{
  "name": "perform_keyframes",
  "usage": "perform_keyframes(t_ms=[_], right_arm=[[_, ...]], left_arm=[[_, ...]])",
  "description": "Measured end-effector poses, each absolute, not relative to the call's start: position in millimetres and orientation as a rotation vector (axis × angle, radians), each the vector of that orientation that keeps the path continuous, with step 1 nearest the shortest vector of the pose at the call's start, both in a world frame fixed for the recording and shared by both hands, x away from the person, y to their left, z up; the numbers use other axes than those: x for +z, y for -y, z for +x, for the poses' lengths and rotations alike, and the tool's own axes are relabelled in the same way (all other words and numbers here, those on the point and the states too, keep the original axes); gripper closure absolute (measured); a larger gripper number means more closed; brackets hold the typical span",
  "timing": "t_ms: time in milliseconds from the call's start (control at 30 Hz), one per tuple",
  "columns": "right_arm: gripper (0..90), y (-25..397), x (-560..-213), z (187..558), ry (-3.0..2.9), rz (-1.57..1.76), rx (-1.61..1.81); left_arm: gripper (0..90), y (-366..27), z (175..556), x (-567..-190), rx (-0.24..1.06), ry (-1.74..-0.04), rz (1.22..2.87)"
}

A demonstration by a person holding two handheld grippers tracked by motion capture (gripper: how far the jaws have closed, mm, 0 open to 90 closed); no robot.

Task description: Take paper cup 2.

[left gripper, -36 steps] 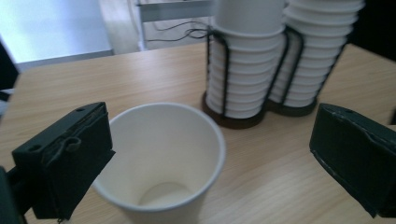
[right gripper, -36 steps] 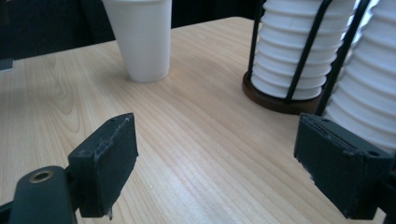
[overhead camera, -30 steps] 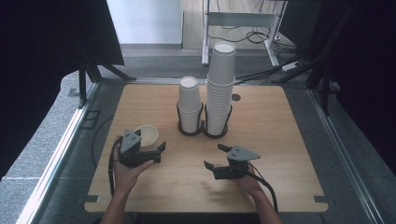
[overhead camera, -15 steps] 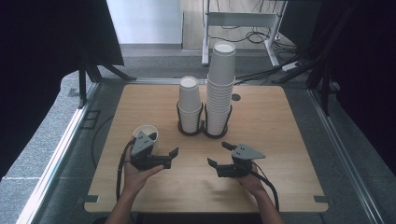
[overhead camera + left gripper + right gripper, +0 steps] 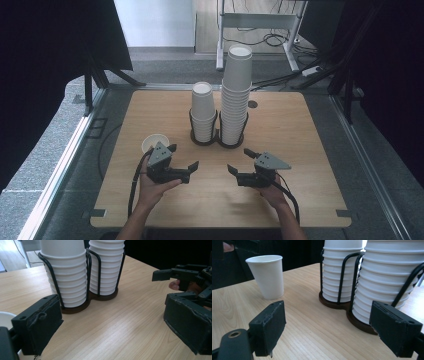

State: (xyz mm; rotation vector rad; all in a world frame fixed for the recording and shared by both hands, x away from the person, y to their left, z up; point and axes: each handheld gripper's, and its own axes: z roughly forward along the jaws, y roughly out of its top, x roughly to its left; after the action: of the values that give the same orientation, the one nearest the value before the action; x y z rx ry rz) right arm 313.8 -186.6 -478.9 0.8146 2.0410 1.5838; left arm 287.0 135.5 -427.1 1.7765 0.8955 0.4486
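1. Since the earlier frame our left hand-held gripper (image 5: 182, 156) has swung right, away from the single paper cup (image 5: 154, 144); its jaws gape, holding nothing.
2. The cup stands upright, left of centre on the counter (image 5: 300, 135), just behind that gripper; our right hand-held gripper (image 5: 240, 161), also open and empty, sits farther off.

The table (image 5: 310, 130) is pale wood with fine straight grain and a smooth satin sheen. The single cup (image 5: 267, 276) is plain white paper, matt, as are the ribbed stacks (image 5: 235, 95). Their holder (image 5: 342, 277) is thin black wire, slightly glossy, on a dark brown base. The left hand-held gripper (image 5: 181, 161) and right hand-held gripper (image 5: 241, 161) are matt black plastic with rough-edged pads.
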Motion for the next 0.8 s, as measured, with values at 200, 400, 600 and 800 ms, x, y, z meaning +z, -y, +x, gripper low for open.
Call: perform_keyframes(t_ms=[200, 400, 600, 800], right_arm=[[13.6, 190.2, -473.2, 317.5, -2.015, 0.835, 1.572], [13.2, 198.7, -452.6, 329.3, -1.945, 0.865, 1.581], [9.5, 203.3, -422.7, 350.7, -1.901, 0.879, 1.563], [4.7, 200.6, -390.0, 373.3, -1.883, 0.872, 1.538]], left_arm=[[2.2, -129.0, 290.2, -415.3, 0.449, -0.854, 1.789], [2.2, -119.7, 300.4, -403.7, 0.44, -0.815, 1.806], [2.3, -112.2, 312.1, -387.6, 0.412, -0.783, 1.8], [2.8, -108.3, 327.2, -375.9, 0.379, -0.785, 1.784]])
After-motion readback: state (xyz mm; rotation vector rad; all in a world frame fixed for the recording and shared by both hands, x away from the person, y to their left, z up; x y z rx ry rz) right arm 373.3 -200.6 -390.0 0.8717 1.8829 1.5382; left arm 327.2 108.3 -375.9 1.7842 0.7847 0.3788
